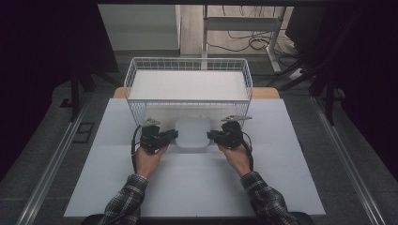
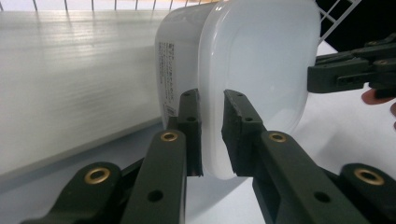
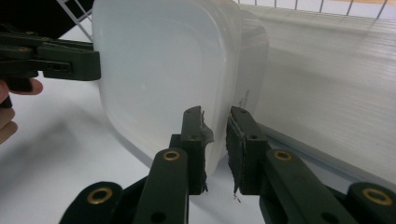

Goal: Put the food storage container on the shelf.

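Note:
A white, translucent plastic container (image 1: 192, 132) with a rounded square lid is just in front of the wire basket (image 1: 187, 60). My left gripper (image 1: 174, 135) is shut on the left edge of its lid rim, and the left gripper view shows the rim (image 2: 212, 154) pinched between the jaws of the left gripper (image 2: 212, 130). My right gripper (image 1: 210, 136) is shut on the opposite edge, where the rim sits between the jaws of the right gripper (image 3: 216, 140). I cannot tell whether the container rests on the table or hangs just above it.
The white wire basket has a white sheet (image 1: 187, 84) on its floor and stands at the far side of the white table board (image 1: 197, 183). Its front wall is right behind the container. Dark floor, cables and a frame lie beyond.

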Action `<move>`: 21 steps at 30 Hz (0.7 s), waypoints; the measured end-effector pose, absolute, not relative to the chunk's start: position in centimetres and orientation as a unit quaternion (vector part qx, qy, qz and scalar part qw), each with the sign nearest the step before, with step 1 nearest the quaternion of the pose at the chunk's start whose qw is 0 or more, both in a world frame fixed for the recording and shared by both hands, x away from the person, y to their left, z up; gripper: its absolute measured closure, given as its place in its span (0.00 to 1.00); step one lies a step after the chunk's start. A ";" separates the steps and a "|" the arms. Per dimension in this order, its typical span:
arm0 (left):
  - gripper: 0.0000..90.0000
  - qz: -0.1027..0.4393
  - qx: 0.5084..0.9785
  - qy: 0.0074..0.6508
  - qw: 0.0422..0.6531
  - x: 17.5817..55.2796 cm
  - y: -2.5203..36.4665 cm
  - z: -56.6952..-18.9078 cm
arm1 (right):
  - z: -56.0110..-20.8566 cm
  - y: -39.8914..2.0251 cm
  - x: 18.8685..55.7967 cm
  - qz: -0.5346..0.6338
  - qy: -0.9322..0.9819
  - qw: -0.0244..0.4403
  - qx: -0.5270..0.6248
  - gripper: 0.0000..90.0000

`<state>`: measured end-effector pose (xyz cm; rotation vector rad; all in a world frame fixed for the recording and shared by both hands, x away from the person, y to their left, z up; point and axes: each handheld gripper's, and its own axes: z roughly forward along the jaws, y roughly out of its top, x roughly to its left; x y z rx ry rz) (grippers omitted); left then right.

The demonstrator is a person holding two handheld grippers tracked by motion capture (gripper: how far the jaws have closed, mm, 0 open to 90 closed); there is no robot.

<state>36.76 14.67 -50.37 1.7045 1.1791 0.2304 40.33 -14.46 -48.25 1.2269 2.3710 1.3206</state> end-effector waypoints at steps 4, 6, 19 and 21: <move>0.86 0.108 0.704 0.487 0.505 37.1 14.6 -50.3 | -48.2 -14.4 40.6 0.448 0.790 0.086 0.410 0.83; 0.87 0.125 0.711 0.478 0.500 37.2 14.5 -50.0 | -48.2 -14.4 40.9 0.451 0.788 0.085 0.410 0.81; 0.81 0.171 0.706 0.478 0.494 38.6 13.9 -49.6 | -47.6 -13.9 42.1 0.463 0.775 0.135 0.408 0.79; 0.80 0.178 0.704 0.480 0.493 38.8 13.9 -49.6 | -47.6 -13.8 42.2 0.467 0.771 0.139 0.409 0.80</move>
